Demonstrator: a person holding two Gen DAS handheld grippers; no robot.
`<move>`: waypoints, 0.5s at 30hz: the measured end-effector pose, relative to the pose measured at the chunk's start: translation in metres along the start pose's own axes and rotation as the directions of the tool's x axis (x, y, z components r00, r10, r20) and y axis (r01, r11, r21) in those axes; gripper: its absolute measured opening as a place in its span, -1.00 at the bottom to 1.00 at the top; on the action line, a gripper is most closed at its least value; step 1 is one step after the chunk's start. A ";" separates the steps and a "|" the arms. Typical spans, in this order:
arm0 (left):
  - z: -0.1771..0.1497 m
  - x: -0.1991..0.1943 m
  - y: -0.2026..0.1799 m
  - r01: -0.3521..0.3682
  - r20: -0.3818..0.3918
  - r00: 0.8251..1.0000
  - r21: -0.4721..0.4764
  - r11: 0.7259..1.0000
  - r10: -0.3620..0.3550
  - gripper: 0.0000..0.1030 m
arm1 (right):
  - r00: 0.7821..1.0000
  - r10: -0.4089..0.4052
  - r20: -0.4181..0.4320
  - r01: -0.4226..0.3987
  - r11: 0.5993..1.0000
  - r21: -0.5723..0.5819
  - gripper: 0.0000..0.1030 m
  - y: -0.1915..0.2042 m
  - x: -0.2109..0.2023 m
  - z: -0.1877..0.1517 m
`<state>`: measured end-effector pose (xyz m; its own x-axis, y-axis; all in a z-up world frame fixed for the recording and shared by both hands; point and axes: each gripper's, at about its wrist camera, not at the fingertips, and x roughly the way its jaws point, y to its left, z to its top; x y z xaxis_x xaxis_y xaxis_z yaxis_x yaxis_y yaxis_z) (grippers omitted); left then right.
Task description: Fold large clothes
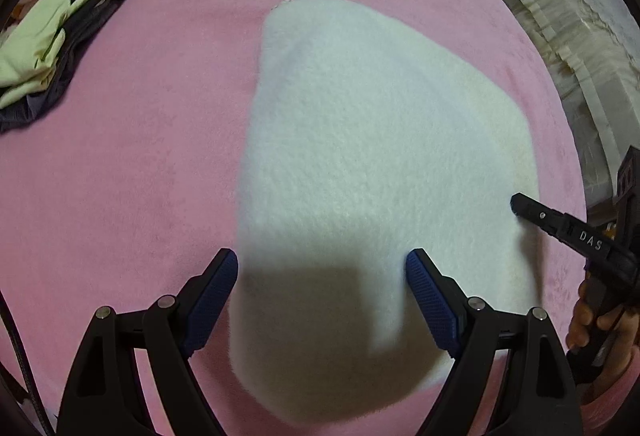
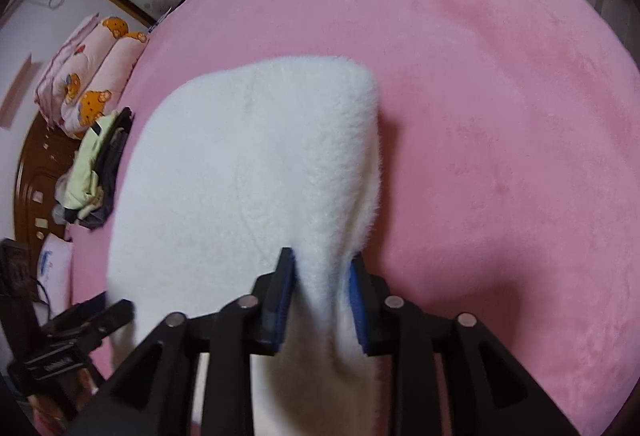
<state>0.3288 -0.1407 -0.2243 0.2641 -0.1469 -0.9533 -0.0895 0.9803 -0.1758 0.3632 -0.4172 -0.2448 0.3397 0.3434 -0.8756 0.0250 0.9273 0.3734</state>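
Note:
A white fluffy garment (image 1: 360,140) lies folded on the pink bed cover (image 1: 140,176). My left gripper (image 1: 322,268) hovers over its near part, open wide. Its left finger is above the pink cover and its right finger above the white pile, and nothing is gripped. My right gripper (image 2: 320,260) is shut on a raised ridge of the white garment (image 2: 248,156) at its right edge, and the fabric fills the gap between the blue pads. In the left wrist view the right gripper (image 1: 518,206) touches the garment's right edge, with a hand behind it. The left gripper (image 2: 114,306) appears blurred at the lower left of the right wrist view.
A stack of folded pale green and dark clothes (image 1: 52,48) sits at the bed's far left. Bear-print pink bedding (image 2: 92,76) lies beyond it by a wooden headboard (image 2: 32,176). The bed's right edge borders a lace-covered surface (image 1: 560,36).

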 end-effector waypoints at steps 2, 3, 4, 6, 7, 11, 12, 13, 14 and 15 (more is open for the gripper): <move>0.000 -0.001 0.007 0.016 -0.014 1.000 -0.038 0.999 -0.016 0.65 | 0.999 -0.049 0.007 0.049 0.999 0.001 -0.14 0.001 -0.004 0.001; 0.000 -0.004 0.009 0.010 -0.018 1.000 -0.051 0.999 -0.011 0.65 | 0.998 -0.061 0.009 0.060 0.998 0.015 -0.14 0.002 -0.008 0.001; -0.001 -0.006 0.010 -0.002 -0.016 1.000 -0.049 0.999 0.001 0.65 | 0.998 -0.069 0.012 0.069 0.997 0.027 -0.14 0.004 -0.011 0.000; -0.005 -0.016 0.005 -0.040 0.001 0.999 -0.021 0.999 0.041 0.64 | 0.995 -0.100 0.031 0.098 0.994 0.040 -0.14 0.006 -0.023 -0.002; -0.008 -0.022 0.001 -0.056 0.013 0.998 0.000 0.998 0.056 0.64 | 0.991 -0.125 0.056 0.123 0.992 0.037 -0.14 0.009 -0.031 -0.005; -0.019 -0.042 -0.021 0.013 0.048 0.999 0.059 0.998 -0.016 0.44 | 0.986 -0.091 0.141 0.095 0.995 -0.021 -0.14 0.027 -0.061 -0.021; -0.023 -0.044 -0.024 0.036 0.049 0.998 0.065 0.997 -0.040 0.26 | 0.987 -0.057 0.150 0.063 0.997 -0.035 -0.14 0.033 -0.065 -0.028; -0.025 -0.044 -0.029 0.064 0.043 0.997 0.072 0.995 -0.067 0.16 | 0.988 -0.029 0.152 0.036 0.998 -0.045 -0.14 0.037 -0.067 -0.034; -0.027 -0.041 -0.034 0.087 0.033 0.995 0.079 0.993 -0.090 -0.11 | 0.989 0.009 0.151 0.000 0.998 -0.057 -0.14 0.042 -0.067 -0.041; -0.027 -0.038 -0.039 0.103 0.022 0.994 0.084 0.991 -0.106 -0.46 | 0.989 0.048 0.143 -0.038 0.997 -0.071 -0.17 0.049 -0.065 -0.049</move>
<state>0.2962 -0.1765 -0.1876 0.2934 -0.2466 -0.9237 0.0192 0.9675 -0.2522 0.2962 -0.3866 -0.1850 0.4715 0.3623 -0.8040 -0.0550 0.9220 0.3832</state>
